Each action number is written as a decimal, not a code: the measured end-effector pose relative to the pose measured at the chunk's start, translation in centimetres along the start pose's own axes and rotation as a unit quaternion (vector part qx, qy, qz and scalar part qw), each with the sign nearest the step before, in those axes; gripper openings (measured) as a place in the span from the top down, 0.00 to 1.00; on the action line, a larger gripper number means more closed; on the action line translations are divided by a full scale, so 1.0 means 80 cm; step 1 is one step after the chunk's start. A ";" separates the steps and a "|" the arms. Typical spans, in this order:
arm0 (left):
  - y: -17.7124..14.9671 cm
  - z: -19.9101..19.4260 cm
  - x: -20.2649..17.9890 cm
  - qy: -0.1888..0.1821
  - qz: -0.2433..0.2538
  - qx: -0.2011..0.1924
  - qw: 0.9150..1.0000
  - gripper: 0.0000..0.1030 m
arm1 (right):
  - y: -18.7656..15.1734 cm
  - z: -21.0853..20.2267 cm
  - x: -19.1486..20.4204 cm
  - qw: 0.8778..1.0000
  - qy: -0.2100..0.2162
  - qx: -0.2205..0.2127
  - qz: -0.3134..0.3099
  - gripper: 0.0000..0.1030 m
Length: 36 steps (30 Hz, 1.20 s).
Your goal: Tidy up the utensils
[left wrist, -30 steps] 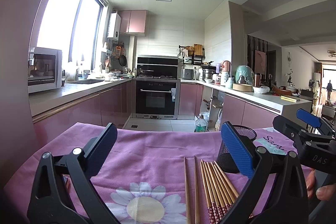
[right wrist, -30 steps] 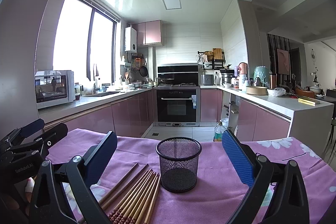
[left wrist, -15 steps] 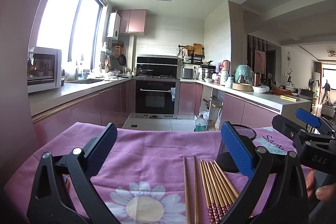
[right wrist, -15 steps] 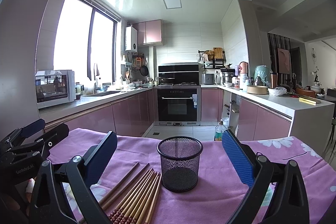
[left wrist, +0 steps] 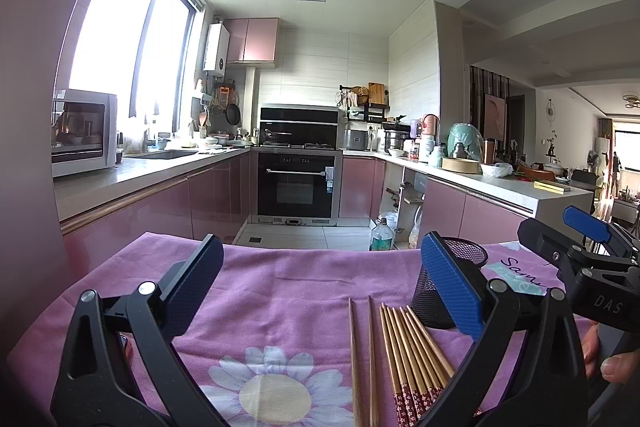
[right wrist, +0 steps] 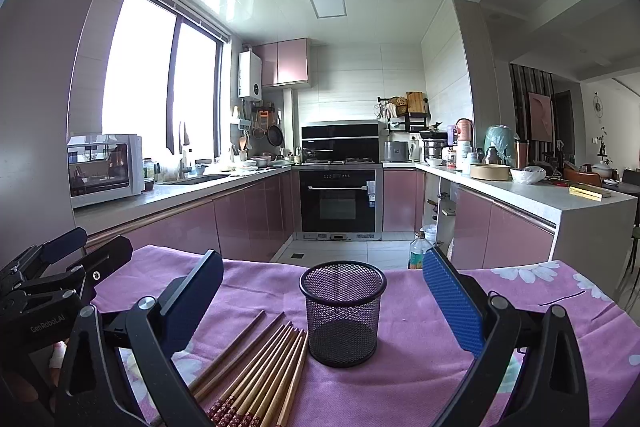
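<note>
Several wooden chopsticks lie side by side on a purple flowered tablecloth, just left of an upright black mesh cup. In the left wrist view the chopsticks lie ahead, with the mesh cup partly hidden behind my right finger. My left gripper is open and empty above the cloth. My right gripper is open and empty, with the cup between its fingers further ahead. Each gripper shows at the edge of the other's view.
The table's far edge drops to a tiled kitchen floor. Pink cabinets, an oven and cluttered counters stand beyond. A plastic bottle stands on the floor by the table edge.
</note>
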State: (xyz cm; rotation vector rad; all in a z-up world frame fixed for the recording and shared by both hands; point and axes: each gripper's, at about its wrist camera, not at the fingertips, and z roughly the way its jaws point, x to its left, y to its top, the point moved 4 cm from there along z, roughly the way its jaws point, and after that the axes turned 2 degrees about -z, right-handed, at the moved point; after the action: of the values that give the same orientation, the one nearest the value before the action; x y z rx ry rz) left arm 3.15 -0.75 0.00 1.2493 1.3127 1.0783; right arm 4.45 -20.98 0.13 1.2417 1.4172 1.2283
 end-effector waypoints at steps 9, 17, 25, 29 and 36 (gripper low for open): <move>0.001 -0.002 -0.002 -0.001 0.000 0.001 1.000 0.05 | 0.000 -0.001 0.000 1.000 0.000 -0.001 0.002 0.06; 0.002 -0.002 -0.003 -0.002 0.000 0.002 1.000 0.05 | 0.000 -0.002 0.002 1.000 0.001 0.000 0.001 0.06; 0.001 -0.003 -0.004 -0.003 0.000 0.003 1.000 0.05 | 0.002 -0.002 0.002 1.000 0.002 0.000 0.001 0.06; 0.001 -0.003 -0.003 -0.003 0.000 0.004 1.000 0.05 | 0.004 -0.001 0.002 1.000 0.002 0.000 0.001 0.06; 0.004 -0.005 -0.004 -0.004 0.000 0.008 1.000 0.05 | 0.003 -0.001 0.002 1.000 0.002 0.001 0.001 0.06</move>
State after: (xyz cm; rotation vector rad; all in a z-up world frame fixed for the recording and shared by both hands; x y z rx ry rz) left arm 2.77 -1.02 0.37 1.2641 1.3168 1.0634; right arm 4.39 -20.86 0.40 1.2427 1.4215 1.2315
